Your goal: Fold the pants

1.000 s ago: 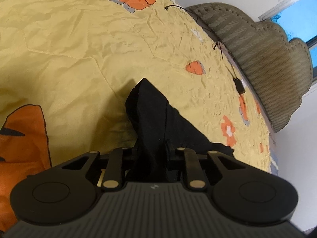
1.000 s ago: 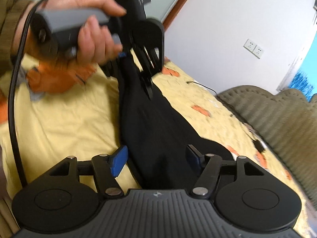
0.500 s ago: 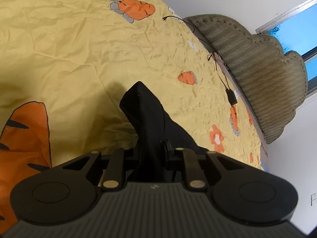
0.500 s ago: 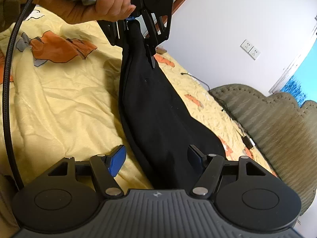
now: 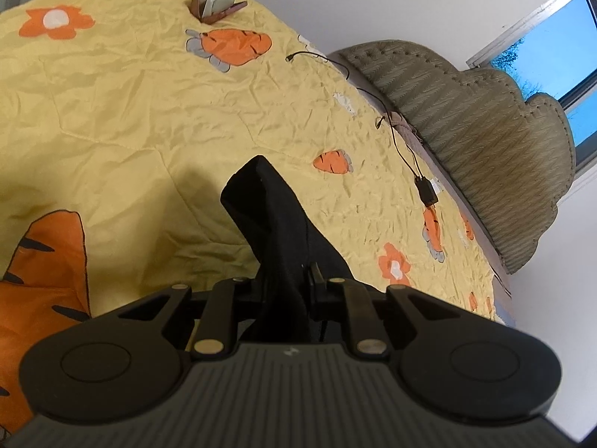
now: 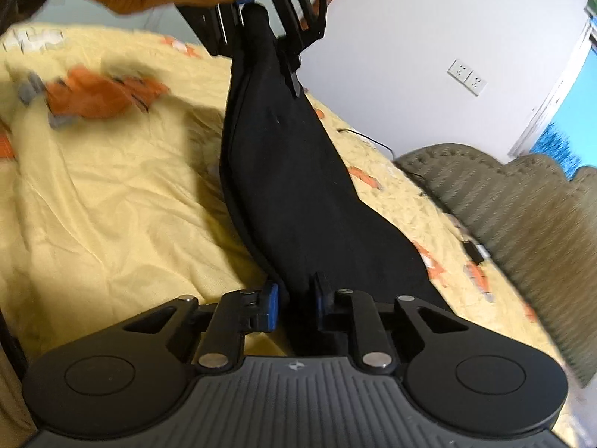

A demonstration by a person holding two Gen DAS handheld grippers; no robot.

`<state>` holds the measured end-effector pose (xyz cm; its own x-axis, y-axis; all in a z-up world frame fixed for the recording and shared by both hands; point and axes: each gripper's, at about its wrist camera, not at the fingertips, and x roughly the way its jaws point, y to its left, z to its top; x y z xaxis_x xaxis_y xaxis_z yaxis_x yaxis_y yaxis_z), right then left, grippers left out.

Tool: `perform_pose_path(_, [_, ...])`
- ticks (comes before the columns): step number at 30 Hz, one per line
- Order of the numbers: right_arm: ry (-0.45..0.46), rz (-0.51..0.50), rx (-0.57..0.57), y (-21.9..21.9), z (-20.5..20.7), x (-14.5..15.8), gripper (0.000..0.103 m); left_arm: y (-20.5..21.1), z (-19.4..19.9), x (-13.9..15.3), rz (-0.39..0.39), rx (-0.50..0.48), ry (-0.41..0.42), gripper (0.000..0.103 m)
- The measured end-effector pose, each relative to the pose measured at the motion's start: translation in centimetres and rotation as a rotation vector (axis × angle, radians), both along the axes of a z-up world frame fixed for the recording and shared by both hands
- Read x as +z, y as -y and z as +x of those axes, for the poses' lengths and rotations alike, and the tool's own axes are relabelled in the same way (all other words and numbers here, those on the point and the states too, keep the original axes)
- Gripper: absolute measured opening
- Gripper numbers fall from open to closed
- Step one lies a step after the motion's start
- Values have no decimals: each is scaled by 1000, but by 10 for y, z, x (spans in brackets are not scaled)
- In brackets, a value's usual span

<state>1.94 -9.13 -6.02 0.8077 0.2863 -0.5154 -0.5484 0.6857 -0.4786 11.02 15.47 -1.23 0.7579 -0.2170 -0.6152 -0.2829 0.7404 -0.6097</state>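
The right claw [image 6: 294, 295], open half a second ago, has closed on the pants [image 6: 294, 171]; the left claw [image 5: 285, 285] still grips their other end, raised above the bed [image 6: 112, 205]; both ends held, folding can probably proceed.

Pants [image 6: 291, 171]: showing plain black, no pattern visible. Bed cover [image 5: 123, 112]: showing pale yellow, printed with orange carrots, grey at their tops, and orange flowers with white centres. Headboard [image 5: 485, 127]: showing olive-grey with a ribbed zigzag weave. Left gripper [image 5: 287, 291] and right gripper [image 6: 295, 298]: showing black bodies; the right's finger pads [image 6: 271, 304] showing blue. Wall [image 6: 410, 30]: showing plain white. Cable [image 5: 403, 145]: showing black.
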Motion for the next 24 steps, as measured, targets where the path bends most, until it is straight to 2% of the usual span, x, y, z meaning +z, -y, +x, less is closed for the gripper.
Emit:
perform_pose_path(2, [-110, 57, 50, 12, 6, 12, 19, 1, 0, -2, 6, 5, -9, 16])
perform_pose_path(3, [-144, 118, 75, 24, 8, 24, 20, 2, 0, -3, 15, 9, -11, 16])
perform_pose_path(5, [-181, 269, 88, 51, 17, 49, 20, 3, 0, -2, 31, 9, -8, 16])
perform_pose_path(7, [-172, 356, 11, 74, 39, 68, 20, 4, 0, -2, 35, 9, -6, 16])
perform_pose_path(9, [-155, 364, -89, 86, 74, 75, 20, 6, -1, -1, 41, 7, 2, 16])
perform_pose_path(11, [-182, 340, -168, 89, 114, 67, 19, 8, -5, 2, 46, 6, 15, 16])
perform_pose_path(14, [-295, 292, -188, 81, 168, 46, 19, 14, -13, 10, 68, -1, 48, 16])
perform_pose_path(18, [-327, 243, -208, 59, 210, 24, 19, 25, -19, 18, 105, -18, 74, 16])
perform_pose_path(20, [-317, 266, -246, 58, 211, 25, 19, 29, -18, 21, 114, -25, 77, 16])
perform_pose_path(24, [-186, 344, -220, 75, 156, 49, 19, 33, -15, 27, 113, -34, 83, 16])
